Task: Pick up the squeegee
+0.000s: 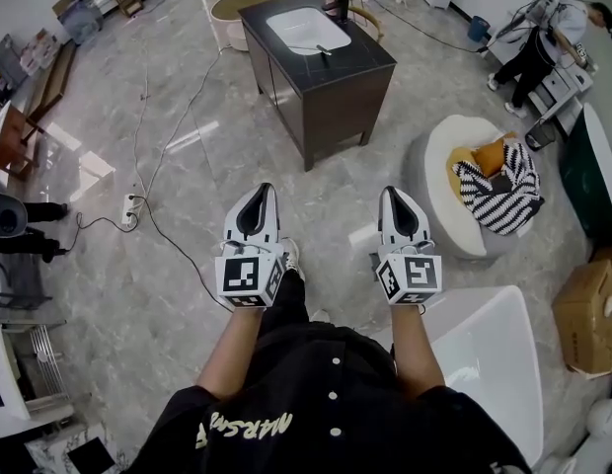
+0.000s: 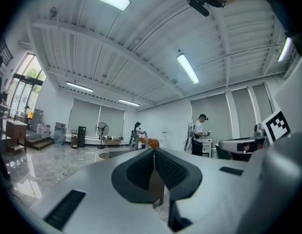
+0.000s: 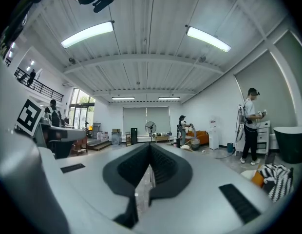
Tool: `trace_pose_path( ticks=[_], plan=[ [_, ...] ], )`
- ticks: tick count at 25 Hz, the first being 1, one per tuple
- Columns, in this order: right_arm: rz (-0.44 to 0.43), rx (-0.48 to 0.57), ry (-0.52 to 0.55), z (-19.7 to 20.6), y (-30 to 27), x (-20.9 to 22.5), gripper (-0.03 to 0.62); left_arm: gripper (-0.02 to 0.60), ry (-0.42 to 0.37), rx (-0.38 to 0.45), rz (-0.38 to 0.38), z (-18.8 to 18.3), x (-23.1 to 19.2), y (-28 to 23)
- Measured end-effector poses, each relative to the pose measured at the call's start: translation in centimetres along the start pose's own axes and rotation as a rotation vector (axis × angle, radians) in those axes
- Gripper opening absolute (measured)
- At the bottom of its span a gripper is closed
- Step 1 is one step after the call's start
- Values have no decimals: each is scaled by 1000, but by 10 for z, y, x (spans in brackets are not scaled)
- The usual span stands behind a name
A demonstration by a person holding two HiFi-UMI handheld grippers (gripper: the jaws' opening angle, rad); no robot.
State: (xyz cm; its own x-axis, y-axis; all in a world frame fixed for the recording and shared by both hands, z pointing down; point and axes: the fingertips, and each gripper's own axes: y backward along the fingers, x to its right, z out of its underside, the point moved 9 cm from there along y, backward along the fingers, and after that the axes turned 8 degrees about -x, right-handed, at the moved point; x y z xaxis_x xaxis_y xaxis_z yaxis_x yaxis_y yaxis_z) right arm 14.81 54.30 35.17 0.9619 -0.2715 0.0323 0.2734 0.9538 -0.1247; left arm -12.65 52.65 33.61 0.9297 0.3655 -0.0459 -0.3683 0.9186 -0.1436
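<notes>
In the head view a dark vanity cabinet [image 1: 331,97] with a white sink [image 1: 306,30] stands ahead on the grey floor. A small dark slim tool [image 1: 326,51], possibly the squeegee, lies on its counter by the sink; it is too small to be sure. My left gripper [image 1: 255,196] and right gripper [image 1: 401,196] are held side by side, pointing level toward the cabinet and well short of it. Both are shut with nothing between the pads. In the left gripper view my left gripper [image 2: 153,151] shows closed tips; the right gripper view shows my right gripper [image 3: 151,147] the same.
A cable and power strip [image 1: 129,208] lie on the floor to the left. A round white chair [image 1: 439,166] with a striped cloth [image 1: 498,191] sits to the right, a white tub [image 1: 498,363] nearer, a cardboard box [image 1: 589,316] beyond. A person [image 1: 543,42] stands far right.
</notes>
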Motion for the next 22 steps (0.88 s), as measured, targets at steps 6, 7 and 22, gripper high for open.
trace_pose_path(
  ticks=[6, 7, 22],
  plan=[
    [2, 2, 6, -5, -39, 15, -3, 18, -8, 12, 7, -6, -11, -41],
    [3, 3, 7, -6, -48, 17, -3, 18, -9, 14, 8, -8, -13, -50],
    [24, 1, 6, -35, -200, 41, -3, 18, -10, -1, 49, -37, -83, -192]
  ],
)
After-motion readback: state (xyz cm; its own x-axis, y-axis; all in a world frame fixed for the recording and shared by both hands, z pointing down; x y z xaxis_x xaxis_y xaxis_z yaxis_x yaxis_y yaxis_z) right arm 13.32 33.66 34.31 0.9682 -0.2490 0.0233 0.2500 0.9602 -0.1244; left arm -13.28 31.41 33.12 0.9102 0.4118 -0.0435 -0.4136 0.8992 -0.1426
